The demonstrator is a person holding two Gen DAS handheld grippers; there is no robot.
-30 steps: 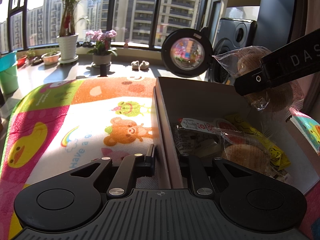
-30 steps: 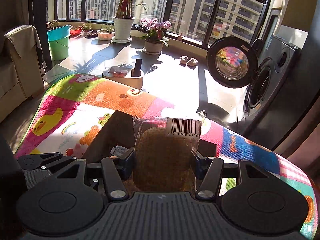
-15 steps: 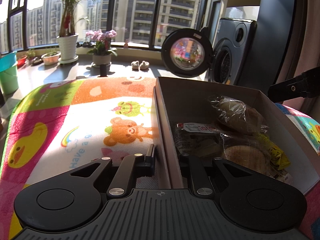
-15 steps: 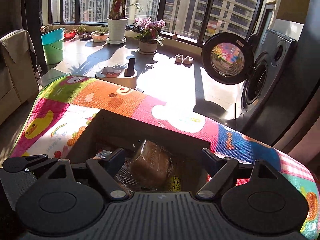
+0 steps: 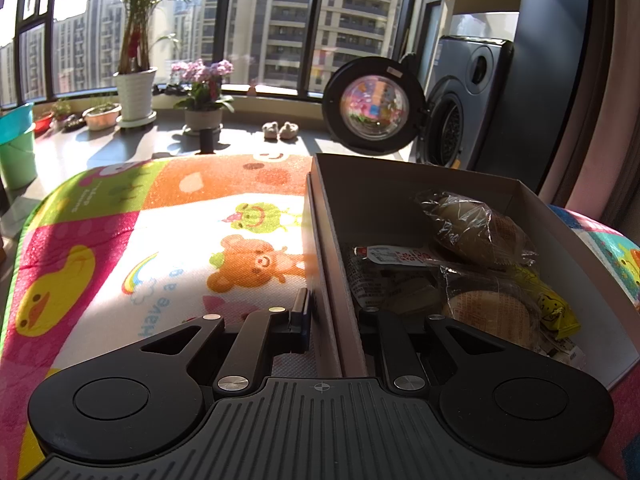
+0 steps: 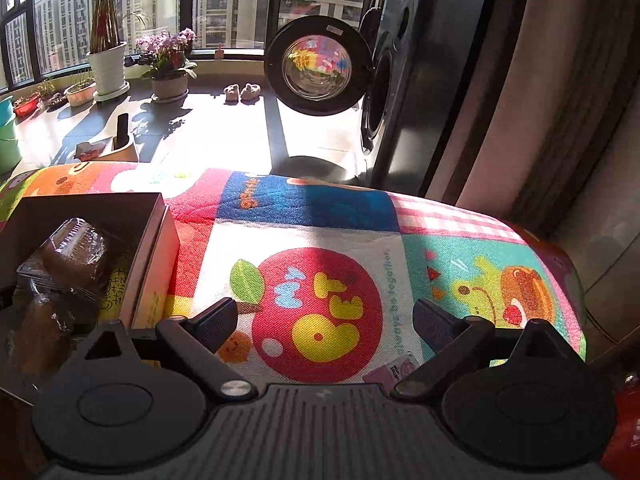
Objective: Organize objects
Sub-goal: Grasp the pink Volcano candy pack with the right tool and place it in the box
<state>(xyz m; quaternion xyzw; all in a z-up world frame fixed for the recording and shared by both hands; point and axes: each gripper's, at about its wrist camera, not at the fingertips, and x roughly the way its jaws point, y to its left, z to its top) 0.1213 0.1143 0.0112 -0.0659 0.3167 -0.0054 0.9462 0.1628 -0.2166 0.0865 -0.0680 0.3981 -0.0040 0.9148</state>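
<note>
A brown cardboard box stands on the colourful play mat. It holds several wrapped snacks: a clear-wrapped brown bread on top, a round pastry, a yellow packet. My left gripper is shut on the box's left wall. In the right wrist view the box and the bread are at the left. My right gripper is open and empty over the mat, right of the box.
A washing machine with its round door open stands beyond the mat. Potted plants line the window sill. A small pink packet lies on the mat near my right gripper. A curtain hangs at the right.
My right gripper let go of the wrapped bread, which now lies in the box. It opened and moved right, out of the box. The left gripper has not moved.
</note>
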